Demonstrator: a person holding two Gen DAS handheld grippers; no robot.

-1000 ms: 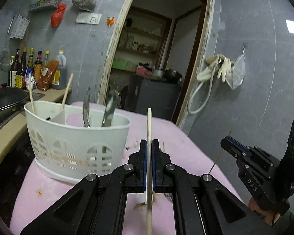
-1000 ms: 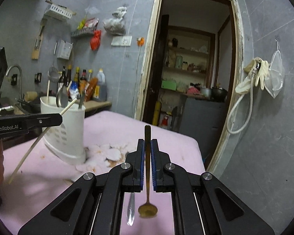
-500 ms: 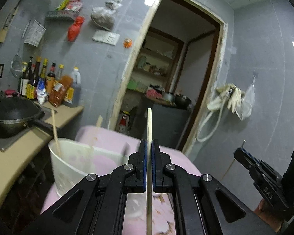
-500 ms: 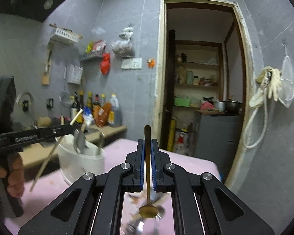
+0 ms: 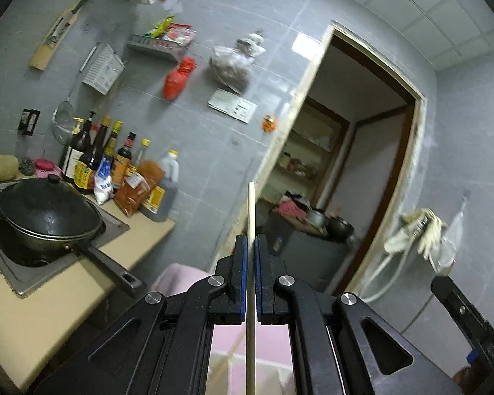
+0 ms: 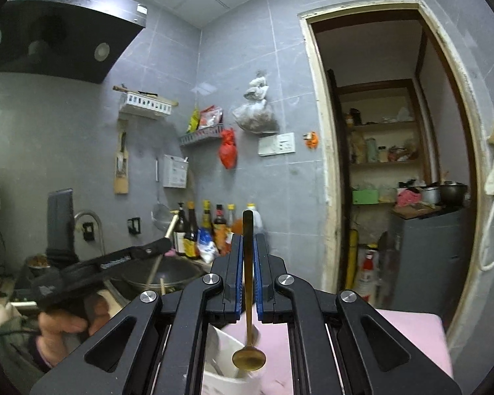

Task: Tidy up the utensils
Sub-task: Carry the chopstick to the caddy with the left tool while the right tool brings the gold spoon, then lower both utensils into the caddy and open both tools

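Where left gripper (image 5: pixel 251 247) pinches chopstick (image 5: pixel 250 217), right view's gold spoon (image 6: pixel 248 357).

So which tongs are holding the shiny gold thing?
The right tongs hold the gold spoon, bowl down. The left tongs grip a plain wooden chopstick.

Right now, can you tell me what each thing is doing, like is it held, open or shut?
left gripper: shut on the chopstick.
chopstick: held upright between the fingers.
right gripper: shut on the gold spoon.
gold spoon: held, bowl end down, above the white holder.
white holder: standing on the pink cloth, open at the top.
black wok: sitting on the stove.
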